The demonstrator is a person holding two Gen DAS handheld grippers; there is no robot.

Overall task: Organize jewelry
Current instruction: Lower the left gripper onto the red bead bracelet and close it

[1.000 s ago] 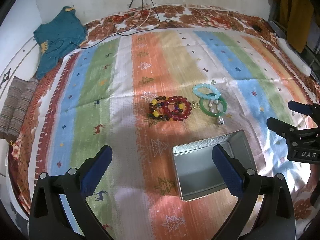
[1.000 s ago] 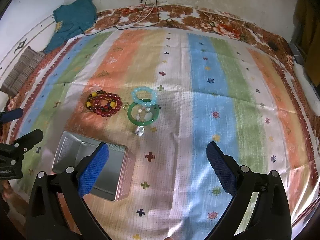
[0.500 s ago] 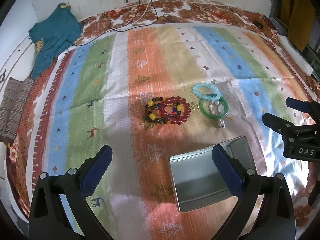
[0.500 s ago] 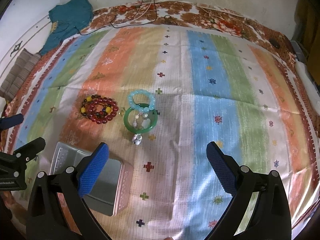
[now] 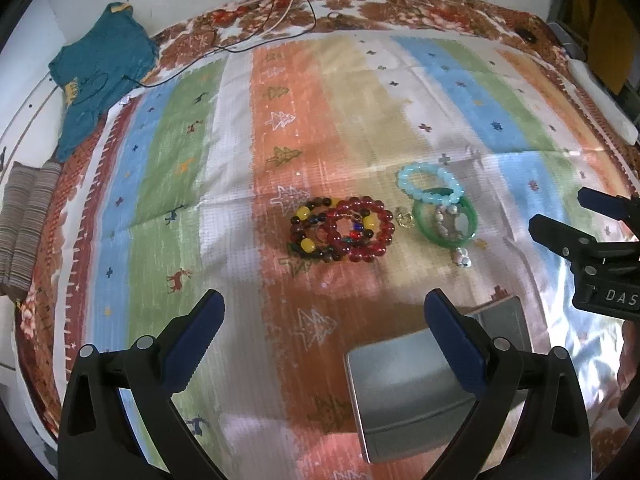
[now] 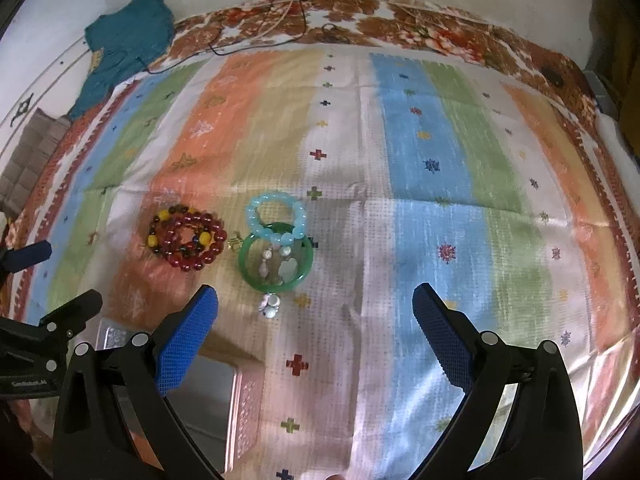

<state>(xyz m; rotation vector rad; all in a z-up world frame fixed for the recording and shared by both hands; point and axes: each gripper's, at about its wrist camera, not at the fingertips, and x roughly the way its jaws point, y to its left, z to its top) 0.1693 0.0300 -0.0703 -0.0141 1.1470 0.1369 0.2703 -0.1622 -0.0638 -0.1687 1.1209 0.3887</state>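
While both grippers hang above the striped cloth [image 5: 224, 128], the jewelry lies in a small group just beyond the metal tin [image 5: 404, 392].

Going from left to right and taking the tin as the landmark: the left gripper [image 5: 324, 332] has its jaws spread wide and holds nothing, its right finger standing in front of the tin. Beyond the tin and a little to its left lie the red bead bracelet [image 5: 366, 230] and a dark bracelet with yellow beads [image 5: 308, 236], overlapping each other. Right of them, also beyond the tin, is a small gold ring [image 5: 405, 220], then the green bangle [image 5: 445, 222] with the pale blue bead bracelet [image 5: 429, 184] resting on its far edge. The right gripper [image 6: 314, 330], to the right of the tin, is spread wide too and empty.
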